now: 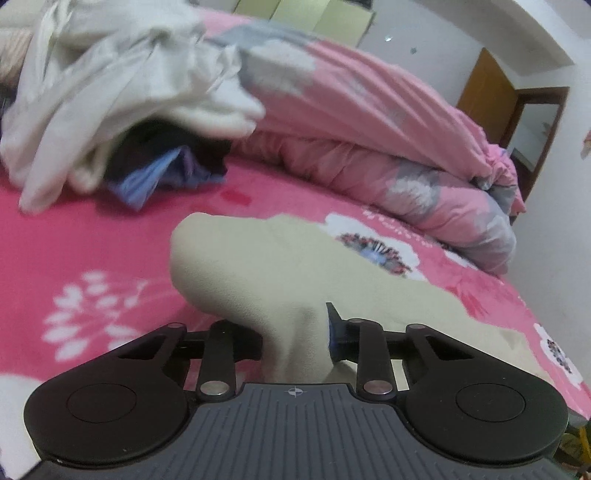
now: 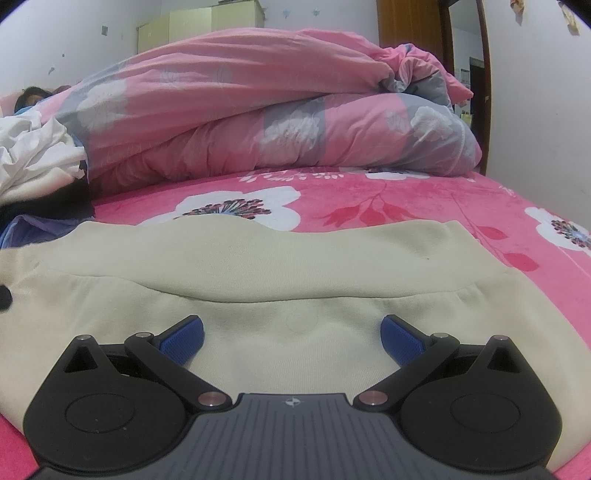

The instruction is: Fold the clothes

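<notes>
Low centre, left wrist view: left gripper [image 1: 295, 339] is clenched on a bunched fold of the cream garment [image 1: 280, 266], which rises from the bed into the jaws.
Garment, same view: it spreads from the middle of the frame toward the lower right, across the pink floral bedsheet [image 1: 92, 236].
Upper left: heap of white clothes [image 1: 110, 92] over darker and blue pieces, blurred.
Upper right: rolled pink duvet [image 1: 369, 147], pale wall and a wooden door [image 1: 484, 88].
Step in hand, as judged: lifting one edge to fold it across; keep the pinch firm, and carry the cloth low and level so the rest does not drag askew.
Low centre, right wrist view: right gripper [image 2: 293, 336] is released, blue pads [image 2: 184, 338] spread wide above the cream garment [image 2: 295, 258], nothing between them.
Garment, this view: flat across the middle, a seam running side to side.
Advice: press or pin the flat part while the other side folds.
Background: duvet [image 2: 258, 122] behind, a person lying at the far left edge, cupboard [image 2: 199, 26] at top.
</notes>
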`<state>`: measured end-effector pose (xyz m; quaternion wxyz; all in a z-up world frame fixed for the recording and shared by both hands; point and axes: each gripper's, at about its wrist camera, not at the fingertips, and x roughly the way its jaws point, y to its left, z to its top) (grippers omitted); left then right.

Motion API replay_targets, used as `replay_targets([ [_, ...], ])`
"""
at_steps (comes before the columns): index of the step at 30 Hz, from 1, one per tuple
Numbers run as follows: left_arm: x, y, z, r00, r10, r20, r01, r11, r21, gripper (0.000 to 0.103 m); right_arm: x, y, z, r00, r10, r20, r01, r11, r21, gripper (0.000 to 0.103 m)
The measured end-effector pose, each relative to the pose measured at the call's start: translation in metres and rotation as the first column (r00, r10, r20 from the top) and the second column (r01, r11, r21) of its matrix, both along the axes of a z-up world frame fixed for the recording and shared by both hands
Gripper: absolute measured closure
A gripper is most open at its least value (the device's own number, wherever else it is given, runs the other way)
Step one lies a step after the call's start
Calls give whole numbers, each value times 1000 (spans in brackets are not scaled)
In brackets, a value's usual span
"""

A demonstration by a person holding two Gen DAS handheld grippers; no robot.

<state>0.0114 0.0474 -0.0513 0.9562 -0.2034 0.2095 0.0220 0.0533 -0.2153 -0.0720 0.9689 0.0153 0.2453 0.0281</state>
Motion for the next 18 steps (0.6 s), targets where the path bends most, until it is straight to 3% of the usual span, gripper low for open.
replay_targets([
  [9,1,-39,47,984,-108,140,90,988,129,80,-5,-4,4,1000,-16,25,15,1000,24,0],
  [18,8,-90,76,948,-242,208,196,955,221,81,-29,-26,16,998,-39,48,36,997,72,0],
])
